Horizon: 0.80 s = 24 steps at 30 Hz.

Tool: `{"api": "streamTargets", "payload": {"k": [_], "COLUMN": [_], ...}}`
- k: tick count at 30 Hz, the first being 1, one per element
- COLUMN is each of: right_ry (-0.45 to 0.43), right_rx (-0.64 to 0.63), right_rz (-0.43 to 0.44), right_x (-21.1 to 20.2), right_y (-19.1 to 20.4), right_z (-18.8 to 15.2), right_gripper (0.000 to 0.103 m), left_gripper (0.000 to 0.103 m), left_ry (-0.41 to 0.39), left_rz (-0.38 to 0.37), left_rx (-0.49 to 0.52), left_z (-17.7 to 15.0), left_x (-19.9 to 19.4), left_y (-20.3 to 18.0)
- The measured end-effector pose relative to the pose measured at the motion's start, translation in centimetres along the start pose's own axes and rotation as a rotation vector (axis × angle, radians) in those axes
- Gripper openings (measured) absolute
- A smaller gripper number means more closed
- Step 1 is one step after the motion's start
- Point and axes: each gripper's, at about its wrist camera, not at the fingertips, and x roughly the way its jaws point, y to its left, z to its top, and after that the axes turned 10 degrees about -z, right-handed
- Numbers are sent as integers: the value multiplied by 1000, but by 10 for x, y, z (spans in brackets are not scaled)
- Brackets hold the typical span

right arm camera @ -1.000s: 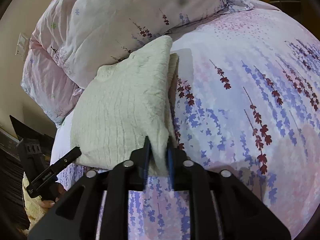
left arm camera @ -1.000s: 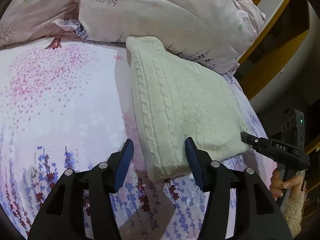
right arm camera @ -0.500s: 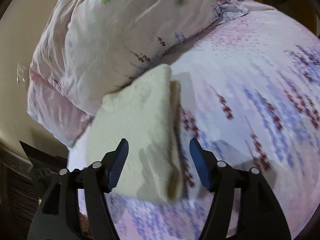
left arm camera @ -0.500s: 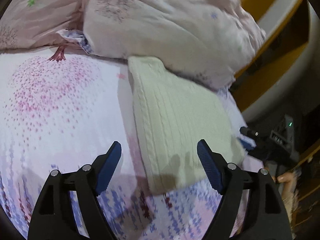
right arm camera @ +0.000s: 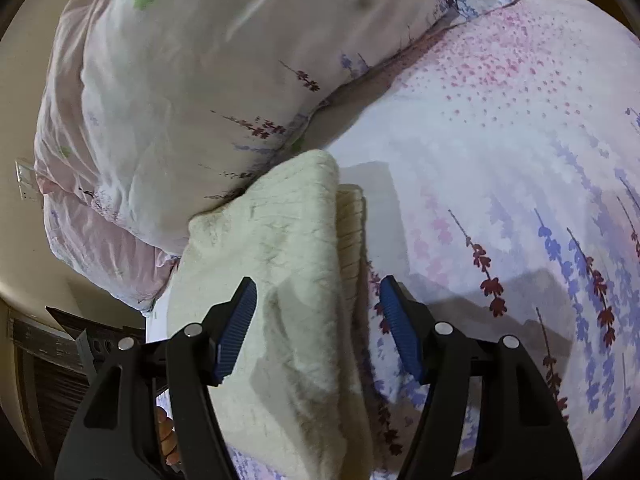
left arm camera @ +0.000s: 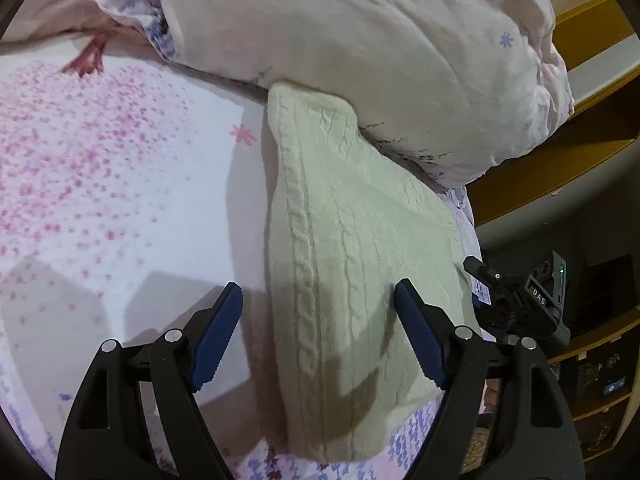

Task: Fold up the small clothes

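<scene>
Sweater, cream cable-knit, folded, lies flat on bed, far edge against pillow. Left hand-held gripper and right hand-held gripper both released, jaws spread above sweater's near edge, likely since this fold looks complete.

This was a bedroom in a home — the pictures were filled by a made bed. A flowered bedsheet, white with pink blossoms and purple and dark red sprigs, covered the mattress across the left and centre of the left wrist view. Plump pale pink pillows lay piled across the top of both views, and a folded cream cable-knit garment lay against them. At the right edge of the left wrist view stood yellow wooden shelving — household furniture. At the far left of the right wrist view a wall switch plate sat on a beige wall.
</scene>
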Motion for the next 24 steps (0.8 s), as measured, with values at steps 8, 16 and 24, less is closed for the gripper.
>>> {"api": "streamTargets", "payload": {"k": [8, 16, 24], "right_ry": [53, 83, -13], "right_rx": [-55, -86, -153], "right_rz": [78, 137, 220], "right_x": [21, 37, -3], "right_y": [10, 24, 56], "right_z": [-3, -10, -26], "right_gripper": [64, 32, 26], "left_gripper": [79, 63, 39], "left_ry": [-9, 0, -23], "left_rz": [-31, -83, -151], "left_rx": [12, -17, 31], "left_z": [8, 9, 2], "left_x": [17, 34, -5], "left_y": [-5, -7, -13]}}
